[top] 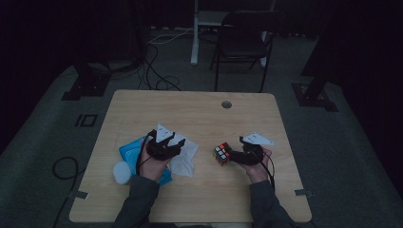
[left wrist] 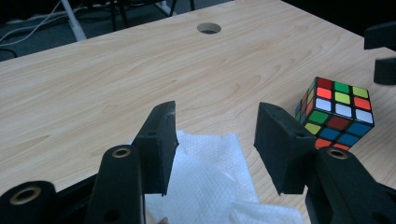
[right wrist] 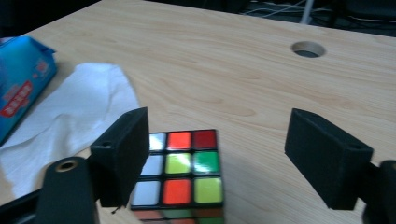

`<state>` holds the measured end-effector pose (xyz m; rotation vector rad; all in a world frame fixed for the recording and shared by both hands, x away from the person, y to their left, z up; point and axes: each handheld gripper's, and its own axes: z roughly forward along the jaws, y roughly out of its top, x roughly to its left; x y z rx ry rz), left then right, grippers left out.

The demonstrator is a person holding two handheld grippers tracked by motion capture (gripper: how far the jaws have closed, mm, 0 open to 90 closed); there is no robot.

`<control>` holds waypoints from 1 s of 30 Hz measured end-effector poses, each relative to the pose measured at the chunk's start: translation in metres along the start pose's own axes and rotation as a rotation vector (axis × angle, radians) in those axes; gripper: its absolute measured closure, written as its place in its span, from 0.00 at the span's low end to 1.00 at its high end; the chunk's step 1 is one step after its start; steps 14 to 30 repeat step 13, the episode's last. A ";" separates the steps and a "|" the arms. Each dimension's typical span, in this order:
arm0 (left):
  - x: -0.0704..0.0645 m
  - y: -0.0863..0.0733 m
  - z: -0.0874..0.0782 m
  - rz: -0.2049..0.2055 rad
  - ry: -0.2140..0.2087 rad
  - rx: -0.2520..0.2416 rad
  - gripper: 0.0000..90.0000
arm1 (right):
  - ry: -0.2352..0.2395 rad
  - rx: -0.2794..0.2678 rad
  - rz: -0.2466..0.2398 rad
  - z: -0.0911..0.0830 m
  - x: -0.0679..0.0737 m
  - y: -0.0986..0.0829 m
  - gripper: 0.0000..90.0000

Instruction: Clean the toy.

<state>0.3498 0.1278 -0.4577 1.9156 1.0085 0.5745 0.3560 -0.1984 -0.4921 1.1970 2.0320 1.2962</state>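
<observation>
Cube (right wrist: 180, 168) btwn wide-open right gripper (right wrist: 217, 154) jaws, left gripper (left wrist: 215, 140) open over tissue (left wrist: 205, 186).

A dimly lit room with dark walls or curtains across the top of the frame and a grey carpeted floor (top: 43, 133). A light wooden table (top: 190, 109) with a round cable hole (top: 226, 104) fills the centre. Behind it, at upper centre, stand a black chair (top: 242, 42) and a white desk leg (top: 195, 33), with cables (top: 157, 71) trailing at upper left.
</observation>
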 end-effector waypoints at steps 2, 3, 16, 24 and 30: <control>0.001 -0.001 -0.001 -0.001 0.002 0.000 0.55 | -0.010 0.000 0.008 -0.001 -0.002 0.000 0.26; 0.002 -0.002 -0.004 -0.009 0.003 -0.006 0.55 | -0.030 -0.002 0.019 -0.002 -0.007 -0.001 0.29; 0.006 -0.007 -0.014 -0.027 0.014 -0.022 0.54 | -0.076 0.011 0.048 -0.002 -0.018 -0.004 0.32; 0.006 -0.007 -0.014 -0.027 0.014 -0.022 0.54 | -0.076 0.011 0.048 -0.002 -0.018 -0.004 0.32; 0.006 -0.007 -0.014 -0.027 0.014 -0.022 0.54 | -0.076 0.011 0.048 -0.002 -0.018 -0.004 0.32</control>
